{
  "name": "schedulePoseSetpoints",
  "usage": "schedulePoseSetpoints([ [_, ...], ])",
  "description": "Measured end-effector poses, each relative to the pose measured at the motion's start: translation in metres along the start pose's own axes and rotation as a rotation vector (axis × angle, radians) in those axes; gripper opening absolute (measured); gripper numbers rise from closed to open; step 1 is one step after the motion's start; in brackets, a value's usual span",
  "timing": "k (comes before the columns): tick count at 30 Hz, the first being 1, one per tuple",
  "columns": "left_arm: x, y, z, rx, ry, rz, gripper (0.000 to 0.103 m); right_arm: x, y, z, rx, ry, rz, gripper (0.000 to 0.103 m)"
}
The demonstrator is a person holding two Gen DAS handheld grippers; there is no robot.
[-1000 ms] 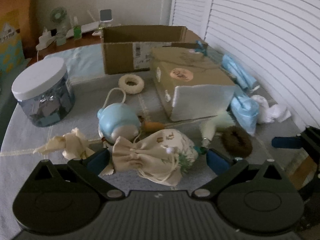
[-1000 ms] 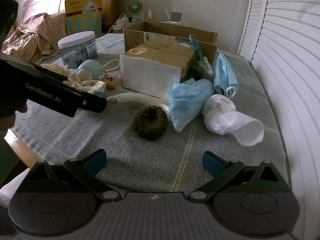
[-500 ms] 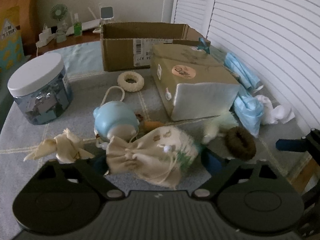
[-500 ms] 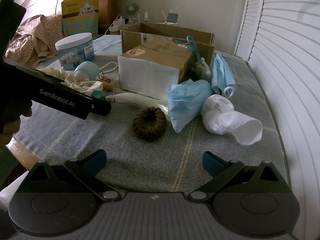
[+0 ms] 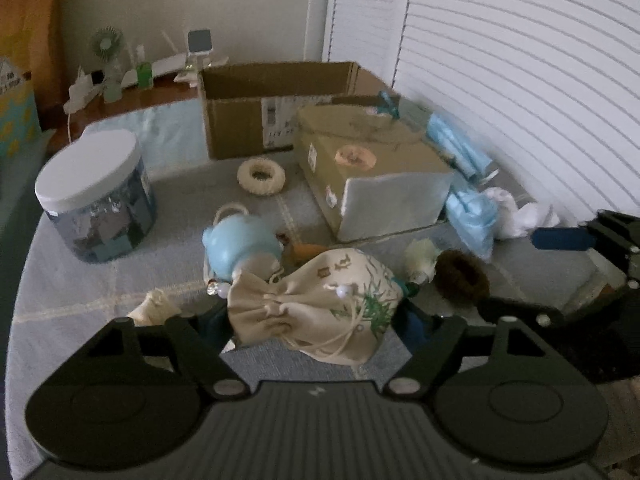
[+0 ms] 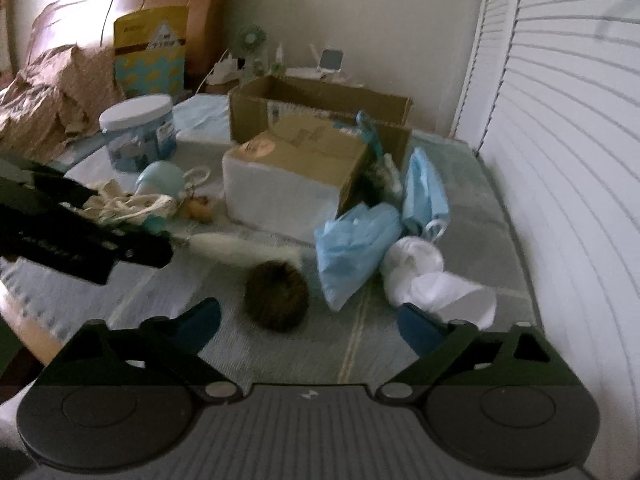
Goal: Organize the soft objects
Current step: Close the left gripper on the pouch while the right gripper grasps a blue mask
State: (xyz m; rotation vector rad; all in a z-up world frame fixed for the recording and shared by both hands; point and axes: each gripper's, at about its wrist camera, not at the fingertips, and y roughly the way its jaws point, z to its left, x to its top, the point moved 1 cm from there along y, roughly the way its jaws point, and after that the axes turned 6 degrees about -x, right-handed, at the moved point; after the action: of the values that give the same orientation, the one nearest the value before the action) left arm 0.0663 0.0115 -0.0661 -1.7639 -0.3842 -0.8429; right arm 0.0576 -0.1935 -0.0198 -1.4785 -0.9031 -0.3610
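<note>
My left gripper (image 5: 316, 320) is shut on a cream drawstring pouch (image 5: 320, 300) with a green plant print and holds it just above the grey cloth. A light blue plush (image 5: 240, 244) lies behind the pouch. A brown scrunchie (image 5: 460, 276) lies to its right and also shows in the right wrist view (image 6: 276, 296). My right gripper (image 6: 308, 324) is open and empty, just in front of the scrunchie. Blue face masks (image 6: 352, 256) and white cloth (image 6: 432, 280) lie to the right of the scrunchie.
An open cardboard box (image 5: 276, 100) stands at the back. A tissue pack (image 5: 372, 176) lies in front of it. A white-lidded jar (image 5: 96, 196) stands at the left, a cream ring (image 5: 260, 176) lies mid-table. White shutters (image 6: 560, 160) line the right side.
My left gripper closed on the pouch and lifted it slightly. My right gripper moved forward toward the scrunchie.
</note>
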Motion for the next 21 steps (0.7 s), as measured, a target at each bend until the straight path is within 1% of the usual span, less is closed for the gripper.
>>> schedulePoseSetpoints([
  [4,0.007,-0.007,0.0,-0.015,0.019,-0.013,0.08,0.008,0.005,-0.004,-0.023,0.009,0.002,0.084],
  [7,0.013,-0.012,0.0,-0.019,0.037,-0.033,0.08,0.013,0.007,-0.004,-0.046,0.002,-0.003,0.079],
  [9,0.017,-0.014,-0.001,-0.019,0.046,-0.042,0.08,0.018,0.009,-0.006,-0.043,0.01,-0.008,0.077],
  [13,0.02,-0.013,0.002,-0.027,0.043,-0.046,0.08,0.026,0.019,-0.007,-0.046,0.021,-0.005,0.066],
  [15,0.02,-0.012,0.004,-0.029,0.043,-0.043,0.08,0.03,0.027,-0.007,-0.045,0.028,0.002,0.065],
  [17,0.021,-0.01,0.005,-0.031,0.044,-0.038,0.08,0.033,0.037,-0.007,-0.06,0.034,0.019,0.062],
  [20,0.022,-0.009,0.006,-0.034,0.05,-0.03,0.08,0.036,0.05,-0.006,-0.095,0.032,0.045,0.054],
  [21,0.021,-0.009,0.007,-0.035,0.056,-0.029,0.08,0.037,0.052,-0.005,-0.109,0.025,0.054,0.048],
])
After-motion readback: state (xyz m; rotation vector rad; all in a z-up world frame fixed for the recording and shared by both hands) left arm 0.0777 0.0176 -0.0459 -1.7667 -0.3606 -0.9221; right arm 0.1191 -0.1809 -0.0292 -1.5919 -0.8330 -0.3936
